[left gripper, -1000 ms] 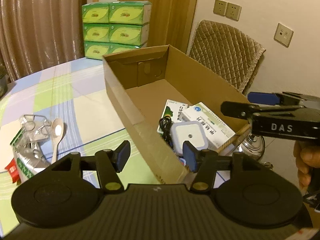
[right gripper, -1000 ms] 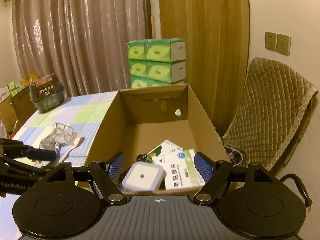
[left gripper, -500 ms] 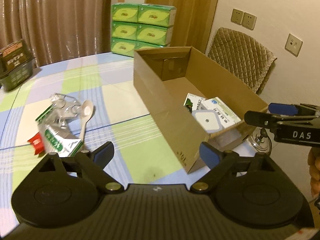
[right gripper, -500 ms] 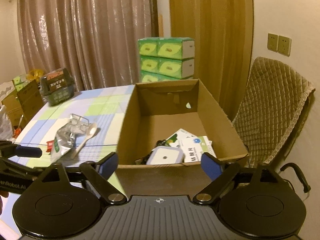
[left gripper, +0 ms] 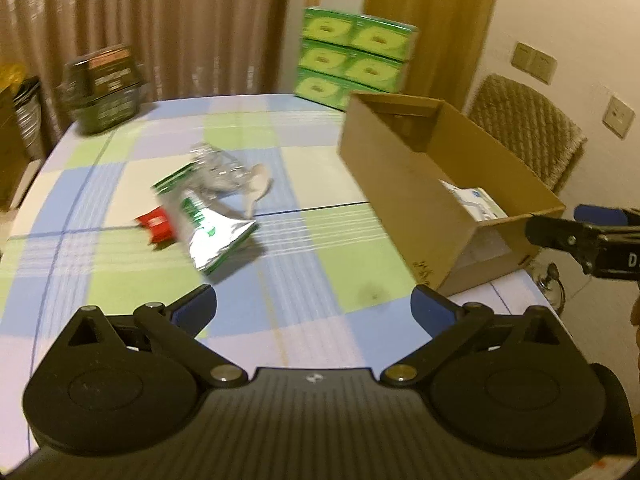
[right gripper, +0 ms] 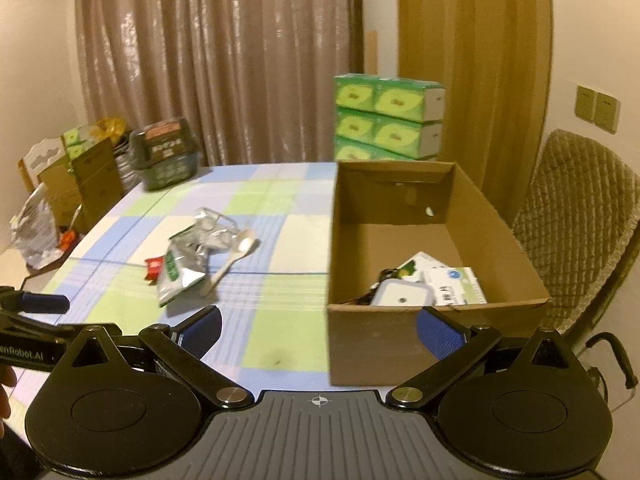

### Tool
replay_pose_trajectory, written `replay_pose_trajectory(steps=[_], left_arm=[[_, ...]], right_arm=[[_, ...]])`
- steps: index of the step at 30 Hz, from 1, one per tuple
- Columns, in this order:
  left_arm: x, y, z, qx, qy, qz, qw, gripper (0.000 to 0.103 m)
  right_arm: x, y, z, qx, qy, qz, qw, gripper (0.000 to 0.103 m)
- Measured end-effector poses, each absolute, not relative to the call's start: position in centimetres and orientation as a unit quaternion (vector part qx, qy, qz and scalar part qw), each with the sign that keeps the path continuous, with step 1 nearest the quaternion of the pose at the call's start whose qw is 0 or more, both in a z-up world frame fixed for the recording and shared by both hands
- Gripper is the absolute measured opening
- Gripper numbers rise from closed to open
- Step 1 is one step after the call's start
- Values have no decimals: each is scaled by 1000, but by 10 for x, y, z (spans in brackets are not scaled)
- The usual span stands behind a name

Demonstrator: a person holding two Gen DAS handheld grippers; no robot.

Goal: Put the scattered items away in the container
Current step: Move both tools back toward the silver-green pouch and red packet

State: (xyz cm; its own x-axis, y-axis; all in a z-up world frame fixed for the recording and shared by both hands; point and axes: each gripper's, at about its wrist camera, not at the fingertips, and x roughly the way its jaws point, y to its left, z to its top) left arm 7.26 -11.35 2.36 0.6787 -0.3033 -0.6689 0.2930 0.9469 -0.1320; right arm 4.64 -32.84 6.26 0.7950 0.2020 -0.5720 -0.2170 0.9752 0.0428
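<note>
The cardboard box (left gripper: 416, 188) stands on the right of the table, and a white square device (right gripper: 400, 295) and medicine boxes (right gripper: 456, 285) lie inside it. Left of it lie a silver-green foil pouch (left gripper: 212, 236), a red packet (left gripper: 158, 226), a clear plastic blister (left gripper: 218, 168) and a pale spoon (left gripper: 258, 186). My left gripper (left gripper: 314, 306) hovers over the tablecloth in front of them, jaws opening, nothing between them. My right gripper (right gripper: 319, 330) is before the box's near wall (right gripper: 400, 344), jaws also opening and empty. Its fingers (left gripper: 560, 234) show at the left wrist view's right edge.
A stack of green tissue boxes (right gripper: 388, 120) stands behind the box. A dark basket (right gripper: 166, 156) sits at the far left of the checked tablecloth (right gripper: 280, 200). A quilted chair (right gripper: 580, 232) is to the right. Cartons and bags (right gripper: 80, 176) are beyond the table's left edge.
Both grippers have drawn back from the box and their jaws have spread wide. The white device stays in the box. The left view has swung left toward the scattered items.
</note>
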Motion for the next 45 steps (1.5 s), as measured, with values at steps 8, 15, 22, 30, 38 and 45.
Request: replay_pose_trajectory(steps=[8,15,22,30,38,45], left_arm=[[58,-74,24,-24,354,-121,927,102],[51,-56,26,-42,343,-106,932,102],[50,-46,22,-48,346,-105,931,102],[51,-33,15,-52,362,-101,925,102],[58,-22,9,-56,370,-92,923,102],[70,-15,3,-55,380,-88,919,102]], right_arm=[[42,-302,58,-25,304,132,943,101],[41,-283,55,-34,310,150,938,101],[47,-267,48,-45,319,161,933,101],[54,-253,39,-54,329,174,927,101],[65,-239,29,-62,339,186,920,101],[76,-232,21,-68,348,193,915,101]])
